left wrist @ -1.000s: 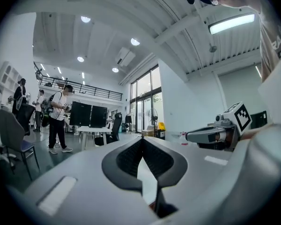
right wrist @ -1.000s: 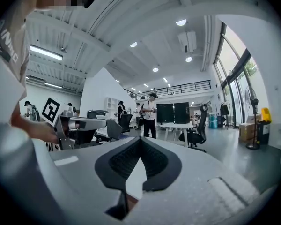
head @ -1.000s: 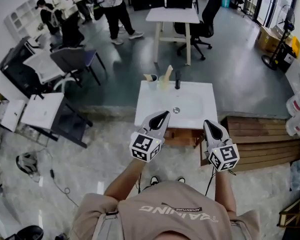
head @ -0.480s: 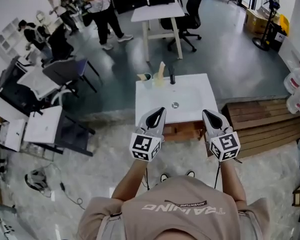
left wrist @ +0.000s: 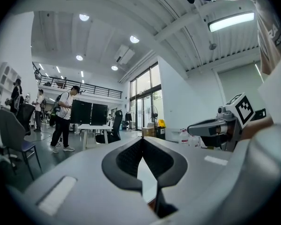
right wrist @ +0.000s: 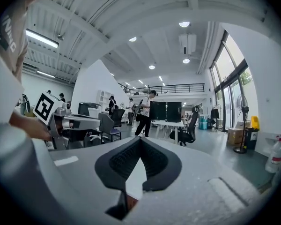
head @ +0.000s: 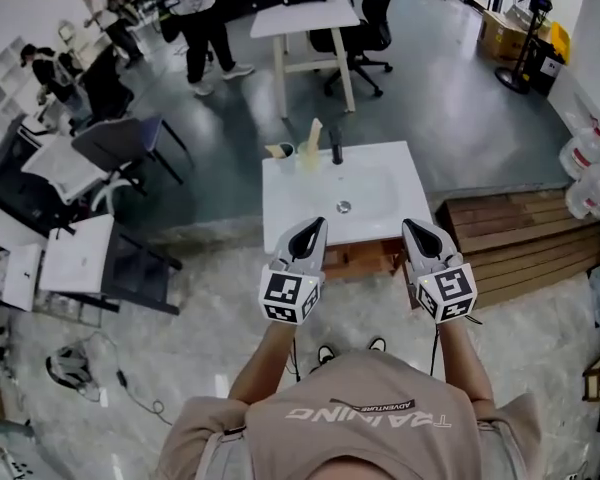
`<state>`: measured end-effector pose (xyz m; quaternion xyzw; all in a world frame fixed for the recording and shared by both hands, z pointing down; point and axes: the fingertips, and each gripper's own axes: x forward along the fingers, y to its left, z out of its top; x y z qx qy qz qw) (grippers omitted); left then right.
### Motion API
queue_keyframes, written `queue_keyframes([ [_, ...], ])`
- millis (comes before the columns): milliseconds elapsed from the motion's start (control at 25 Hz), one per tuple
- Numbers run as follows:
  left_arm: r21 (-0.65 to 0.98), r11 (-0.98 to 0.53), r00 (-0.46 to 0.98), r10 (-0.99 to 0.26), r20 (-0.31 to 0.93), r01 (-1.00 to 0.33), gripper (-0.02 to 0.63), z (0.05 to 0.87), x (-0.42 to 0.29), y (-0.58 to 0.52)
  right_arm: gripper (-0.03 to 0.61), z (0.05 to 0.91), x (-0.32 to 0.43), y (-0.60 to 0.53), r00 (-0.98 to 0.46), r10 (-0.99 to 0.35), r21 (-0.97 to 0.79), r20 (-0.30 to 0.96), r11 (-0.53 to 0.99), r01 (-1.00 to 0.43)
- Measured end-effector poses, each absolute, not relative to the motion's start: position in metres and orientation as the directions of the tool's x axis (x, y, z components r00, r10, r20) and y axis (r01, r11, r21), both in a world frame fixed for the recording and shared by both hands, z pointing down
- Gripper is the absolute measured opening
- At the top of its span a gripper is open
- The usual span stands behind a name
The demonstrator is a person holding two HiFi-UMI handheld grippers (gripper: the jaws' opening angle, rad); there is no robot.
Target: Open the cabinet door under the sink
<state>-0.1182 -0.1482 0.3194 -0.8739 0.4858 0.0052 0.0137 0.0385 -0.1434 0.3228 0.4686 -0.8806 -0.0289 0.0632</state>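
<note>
The white sink top (head: pixel 305 208) stands on a wooden cabinet (head: pixel 365 259), of which only a strip of the front shows from above. My left gripper (head: pixel 314 225) hovers level over the sink's near left edge, shut and holding nothing. My right gripper (head: pixel 413 227) hovers level at the near right corner, also shut and holding nothing. In the left gripper view the left gripper (left wrist: pixel 141 139) has its tips touching, and the right gripper (left wrist: pixel 210 126) shows beside it. In the right gripper view the right gripper (right wrist: pixel 140 139) is pinched together. The cabinet door's face and handle are hidden.
A black faucet (head: pixel 335 154) and a cup (head: pixel 285 151) stand at the sink's far edge. Wooden pallets (head: pixel 520 233) lie to the right, with water jugs (head: pixel 590 183) beyond. A low desk (head: pixel 75 253) is at left. A white table (head: pixel 305 16), chairs and people are behind.
The head view has shifted, so the sink sits higher and more central. Both grippers stay side by side at the sink's near edge, still shut.
</note>
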Motion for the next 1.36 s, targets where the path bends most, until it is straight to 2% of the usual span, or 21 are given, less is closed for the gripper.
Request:
queue_keyframes([
  [720,-0.012,-0.561,0.561,-0.827,0.028,-0.827,0.018,0.332,-0.110,-0.146,0.002,0.341,0.044,-0.139,-0.547,-0.833,0.053,0.076,0.552,-0.832],
  [1360,-0.007,-0.584,0.584,-0.812,0.003,-0.812,0.018,0.331,-0.109,-0.150,0.002,0.338,0.042,-0.140,-0.530,-0.845,0.093,0.075,0.535,-0.840],
])
